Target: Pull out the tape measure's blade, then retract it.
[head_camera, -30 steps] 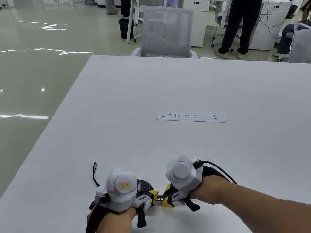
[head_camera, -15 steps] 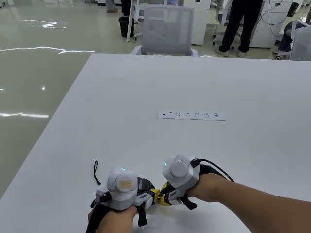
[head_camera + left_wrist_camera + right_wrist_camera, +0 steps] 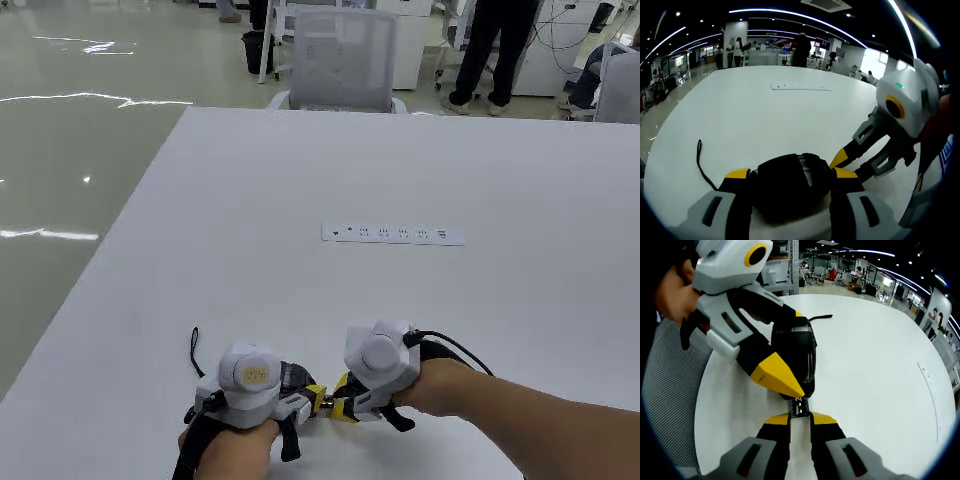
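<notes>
A black tape measure (image 3: pixel 790 187) sits low over the white table (image 3: pixel 300 200), near its front edge. My left gripper (image 3: pixel 791 173) is shut on its body, one yellow-tipped jaw on each side. The case (image 3: pixel 796 357) lies just ahead in the right gripper view, with the left gripper (image 3: pixel 735 300) coming in from the left. My right gripper (image 3: pixel 800 418) is shut on the blade tip (image 3: pixel 798 406), and only a short piece of blade is out of the case. From above, the left gripper (image 3: pixel 310 398) and right gripper (image 3: pixel 340 406) almost meet, tips facing, around the tape measure (image 3: pixel 296 382).
The tape's black wrist cord (image 3: pixel 193 352) trails on the table to the left. A white power strip (image 3: pixel 392 234) lies mid-table. A grey mesh chair (image 3: pixel 340 62) stands at the far edge, with people (image 3: pixel 490 50) standing beyond. A black cable (image 3: pixel 455 346) runs from the right gripper.
</notes>
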Action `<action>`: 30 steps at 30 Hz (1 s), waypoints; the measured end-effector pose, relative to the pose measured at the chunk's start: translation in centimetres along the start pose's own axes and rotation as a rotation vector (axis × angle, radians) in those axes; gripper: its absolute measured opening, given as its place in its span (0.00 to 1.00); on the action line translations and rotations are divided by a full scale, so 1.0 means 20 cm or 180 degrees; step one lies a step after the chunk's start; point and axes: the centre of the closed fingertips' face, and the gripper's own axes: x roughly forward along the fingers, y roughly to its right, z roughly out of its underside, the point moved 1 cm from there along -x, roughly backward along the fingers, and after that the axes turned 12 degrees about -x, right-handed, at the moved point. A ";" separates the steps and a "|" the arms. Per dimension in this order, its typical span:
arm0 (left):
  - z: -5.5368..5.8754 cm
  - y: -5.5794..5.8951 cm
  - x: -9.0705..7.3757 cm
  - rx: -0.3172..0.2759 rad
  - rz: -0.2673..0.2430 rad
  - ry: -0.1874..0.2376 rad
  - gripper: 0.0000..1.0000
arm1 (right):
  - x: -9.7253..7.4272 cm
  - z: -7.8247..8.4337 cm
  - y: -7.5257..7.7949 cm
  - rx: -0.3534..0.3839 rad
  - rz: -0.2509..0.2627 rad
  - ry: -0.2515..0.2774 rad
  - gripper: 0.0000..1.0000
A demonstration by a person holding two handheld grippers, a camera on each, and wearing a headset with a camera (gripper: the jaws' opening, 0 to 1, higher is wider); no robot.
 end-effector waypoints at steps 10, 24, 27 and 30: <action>0.00 0.00 0.00 -0.0013 0.0008 0.0009 0.59 | 0.01 -0.02 0.00 0.0087 0.0020 0.0023 0.14; 0.00 0.00 0.00 -0.0027 0.0006 0.0010 0.59 | 0.03 -0.05 0.00 0.0161 0.0019 0.0070 0.14; 0.00 0.00 0.00 -0.0024 0.0007 0.0008 0.59 | 0.03 -0.06 0.00 0.0169 0.0016 0.0076 0.14; 0.00 0.00 -0.01 -0.0028 0.0006 0.0006 0.59 | 0.04 -0.06 0.00 0.0173 0.0012 0.0087 0.14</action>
